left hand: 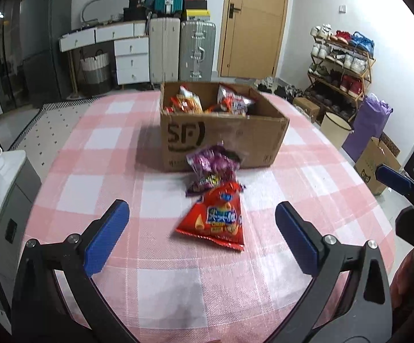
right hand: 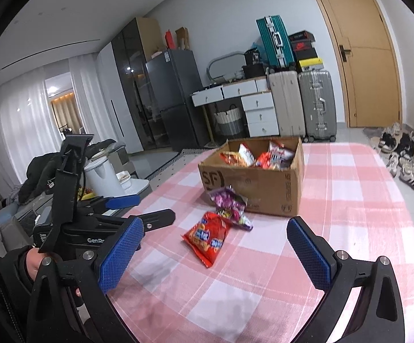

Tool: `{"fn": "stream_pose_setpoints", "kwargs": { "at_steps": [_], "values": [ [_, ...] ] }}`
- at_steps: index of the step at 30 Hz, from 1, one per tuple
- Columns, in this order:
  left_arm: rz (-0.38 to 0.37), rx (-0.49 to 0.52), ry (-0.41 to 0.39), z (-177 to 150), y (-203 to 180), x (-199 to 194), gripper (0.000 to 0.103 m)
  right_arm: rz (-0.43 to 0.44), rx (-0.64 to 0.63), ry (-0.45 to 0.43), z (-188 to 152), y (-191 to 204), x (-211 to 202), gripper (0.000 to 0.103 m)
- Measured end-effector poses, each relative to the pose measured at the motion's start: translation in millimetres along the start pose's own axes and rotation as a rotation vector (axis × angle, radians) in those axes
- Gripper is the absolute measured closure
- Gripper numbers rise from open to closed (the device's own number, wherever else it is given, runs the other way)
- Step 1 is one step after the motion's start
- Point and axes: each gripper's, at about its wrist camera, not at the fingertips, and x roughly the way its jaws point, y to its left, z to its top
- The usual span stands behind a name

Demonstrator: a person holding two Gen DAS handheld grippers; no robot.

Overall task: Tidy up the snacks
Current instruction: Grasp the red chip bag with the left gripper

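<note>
A red snack bag (left hand: 214,218) lies on the pink checked tablecloth (left hand: 150,285), with a purple snack bag (left hand: 214,167) just beyond it, against the cardboard box (left hand: 221,140). The open box holds several snack packets (left hand: 187,103). My left gripper (left hand: 202,234) is open and empty, held above the table just short of the red bag. My right gripper (right hand: 215,253) is open and empty, with the red bag (right hand: 207,235), purple bag (right hand: 231,203) and box (right hand: 261,183) ahead. The left gripper (right hand: 138,208) shows at the left of the right wrist view.
The right gripper's fingers (left hand: 392,178) show at the right edge of the left wrist view. Beyond the table stand suitcases (left hand: 197,50), a white drawer desk (left hand: 127,57), a fridge (left hand: 45,43), a shoe rack (left hand: 341,63) and a door (left hand: 254,23).
</note>
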Motion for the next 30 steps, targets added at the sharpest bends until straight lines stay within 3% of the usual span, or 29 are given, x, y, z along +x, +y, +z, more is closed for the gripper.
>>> {"fn": "stream_pose_setpoints", "kwargs": {
  "at_steps": [8, 17, 19, 20, 24, 27, 30],
  "values": [
    [-0.017, -0.018, 0.105, -7.4, 4.0, 66.2, 0.001, -0.025, 0.043, 0.088, -29.3, -23.8, 29.9, 0.001],
    [-0.064, -0.050, 0.182, -5.0, 4.9, 127.6, 0.002, -0.027, 0.109, 0.124, -43.5, -49.9, 51.2, 0.001],
    [-0.105, -0.079, 0.202, -5.5, 7.7, 135.8, 0.024, -0.025, 0.115, 0.133, -46.5, -51.7, 54.8, 0.001],
    [-0.119, -0.095, 0.213, -5.1, 9.5, 139.4, 0.029, -0.025, 0.118, 0.136, -46.7, -52.6, 56.0, 0.001],
    [-0.146, -0.115, 0.236, -6.2, 10.9, 154.2, 0.037, -0.016, 0.136, 0.147, -49.4, -56.7, 61.6, 0.001],
    [-0.155, -0.084, 0.231, -4.0, 6.4, 160.6, 0.052, -0.011, 0.136, 0.149, -48.6, -56.6, 64.4, 0.001],
    [-0.186, -0.067, 0.224, -2.0, 1.3, 167.2, 0.060, -0.010, 0.130, 0.155, -49.4, -54.5, 67.5, 0.001]
  ]
}}
